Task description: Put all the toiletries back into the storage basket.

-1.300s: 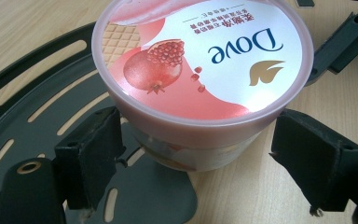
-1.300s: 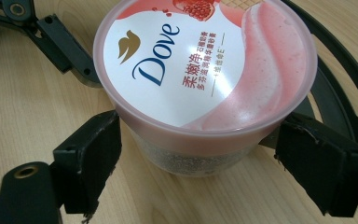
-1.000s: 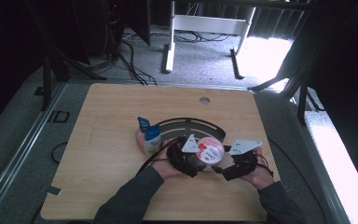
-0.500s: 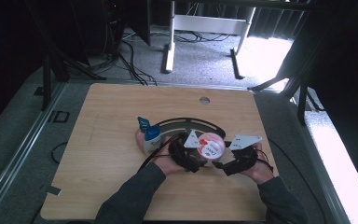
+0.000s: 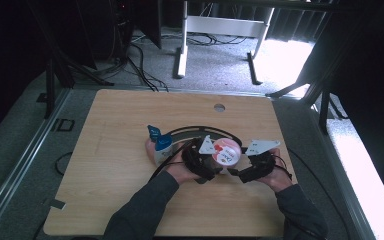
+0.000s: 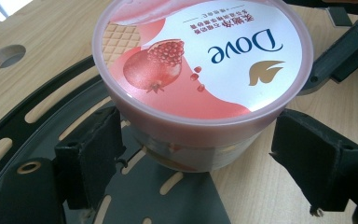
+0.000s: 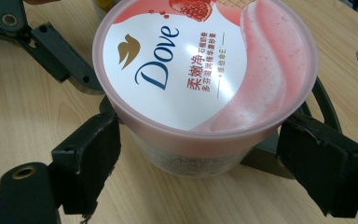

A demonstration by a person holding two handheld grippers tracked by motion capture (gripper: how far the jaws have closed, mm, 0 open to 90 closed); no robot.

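A pink tub [image 5: 226, 150] with a Dove lid sits just right of the middle of the high frame, on the wooden counter [image 5: 120, 125], flanked by both tools. The left tongs [image 5: 211, 161] come at it from the lower left of that frame and the right tongs [image 5: 236, 171] from the lower right, each held in a hand that enters from the bottom edge.

In the left gripper view the tub [image 6: 203, 74] takes up the upper centre, its lid showing a pomegranate and the brand name upside down. The left tongs [image 6: 214, 158] are spread, one black jaw at the lower left close against the tub's wall under the lid rim, the other at the lower right with a small gap to it. Below the tub lies a dark slotted curved plate [image 6: 42, 112] that runs from the lower centre to the left edge; the tub's base rests partly on it.

In the right gripper view the tub [image 7: 205, 79] again fills the upper centre. The right tongs [image 7: 198, 163] are spread as well, their jaws on either side of the clear lower wall, near it but not clamping.

In the high frame a small bottle with a blue cap [image 5: 159, 141] stands left of the tub, just beside the left hand [image 5: 180, 170].
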